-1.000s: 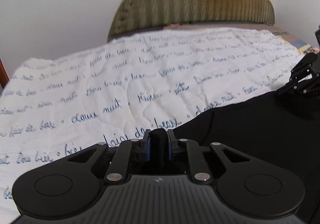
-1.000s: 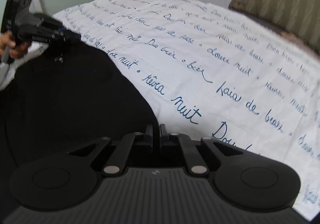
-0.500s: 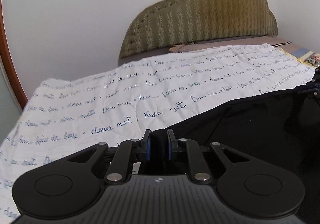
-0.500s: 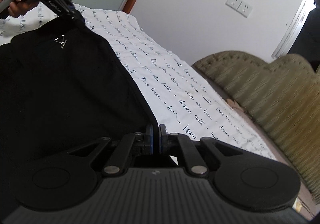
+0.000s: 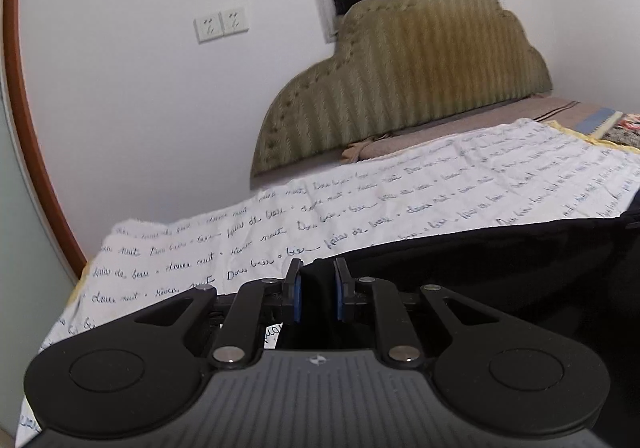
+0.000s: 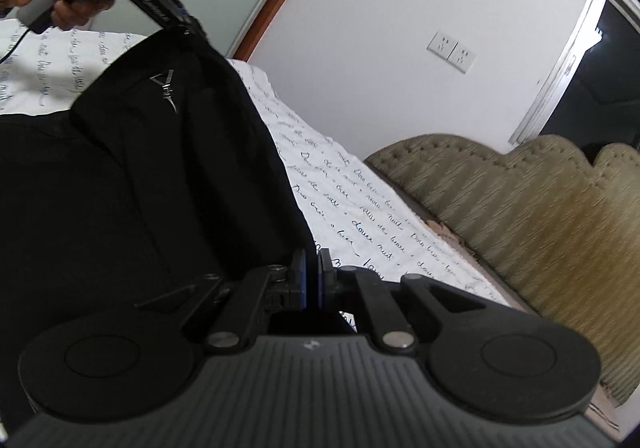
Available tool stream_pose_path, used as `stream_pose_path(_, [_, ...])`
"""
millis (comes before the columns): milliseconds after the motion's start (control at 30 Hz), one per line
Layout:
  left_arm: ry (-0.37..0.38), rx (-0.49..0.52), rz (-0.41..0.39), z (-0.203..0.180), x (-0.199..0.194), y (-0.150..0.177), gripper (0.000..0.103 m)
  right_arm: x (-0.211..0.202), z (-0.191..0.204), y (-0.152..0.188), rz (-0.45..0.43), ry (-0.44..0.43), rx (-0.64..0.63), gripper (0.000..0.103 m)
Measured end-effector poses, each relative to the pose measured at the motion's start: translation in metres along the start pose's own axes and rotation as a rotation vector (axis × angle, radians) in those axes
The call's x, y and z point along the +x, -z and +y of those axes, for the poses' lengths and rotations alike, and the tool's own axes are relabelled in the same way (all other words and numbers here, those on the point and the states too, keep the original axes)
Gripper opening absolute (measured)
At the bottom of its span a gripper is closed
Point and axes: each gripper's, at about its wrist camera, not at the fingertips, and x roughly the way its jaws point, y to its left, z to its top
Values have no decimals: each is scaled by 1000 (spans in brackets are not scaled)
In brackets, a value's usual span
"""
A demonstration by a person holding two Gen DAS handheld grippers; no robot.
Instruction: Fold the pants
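The black pants (image 5: 480, 268) hang lifted above the bed, stretched between my two grippers. My left gripper (image 5: 316, 290) is shut on a thick fold of the pants' edge. It also shows in the right wrist view (image 6: 188, 26), held in a hand at the top left, pinching the pants (image 6: 140, 176) at a corner near a small silver logo (image 6: 166, 88). My right gripper (image 6: 312, 278) is shut on the pants' other edge. The lower part of the pants is hidden below both views.
A white quilt with blue handwriting (image 5: 360, 200) covers the bed under the pants. A padded olive headboard (image 5: 400, 88) stands against the white wall at the far end. Wall sockets (image 5: 222, 24) and a dark window are above. A brown door frame (image 5: 24, 128) curves at the left.
Both grippers have risen and tilted upward with the pants in them. The fabric has come up off the quilt and now hangs between them.
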Motion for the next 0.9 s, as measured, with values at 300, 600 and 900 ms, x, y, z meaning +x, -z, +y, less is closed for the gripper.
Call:
stream_pose_path(300, [-30, 122, -18, -28, -56, 46, 15, -49, 49, 14, -28, -19, -81, 6])
stream_pose_path(600, [-1, 128, -12, -43, -85, 61, 15, -80, 80, 34, 18, -74, -48, 6])
stream_pose_path(900, [-25, 105, -64, -41, -78, 37, 15, -91, 123, -29, -148, -204, 29, 7])
